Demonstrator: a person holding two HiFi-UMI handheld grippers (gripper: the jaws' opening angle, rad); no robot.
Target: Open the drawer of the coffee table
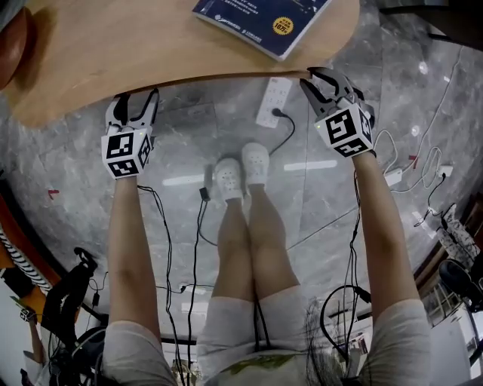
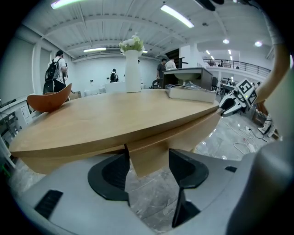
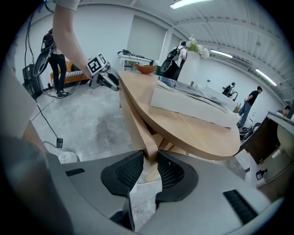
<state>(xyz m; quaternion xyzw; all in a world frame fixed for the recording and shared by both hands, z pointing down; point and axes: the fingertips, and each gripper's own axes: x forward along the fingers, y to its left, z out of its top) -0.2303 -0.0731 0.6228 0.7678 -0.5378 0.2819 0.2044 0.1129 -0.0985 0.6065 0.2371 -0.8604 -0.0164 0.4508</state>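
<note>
The oval wooden coffee table (image 1: pixel 151 45) fills the top of the head view, and both grippers are at its near edge. My left gripper (image 1: pixel 136 99) is open. In the left gripper view its jaws (image 2: pixel 148 158) stand wide on either side of a hanging end of the wooden drawer front (image 2: pixel 149 149), and the pads do not press on it. My right gripper (image 1: pixel 317 80) is shut on the drawer front's edge (image 3: pixel 140 128); in the right gripper view its ribbed pads (image 3: pixel 131 170) clamp the thin wooden strip.
A blue book (image 1: pixel 260 19) lies on the tabletop near the right gripper. A white vase (image 2: pixel 132 69) and a brown bowl (image 2: pixel 48 101) stand farther back. Under the table are a power strip (image 1: pixel 273 102), cables and the person's white shoes (image 1: pixel 241 172).
</note>
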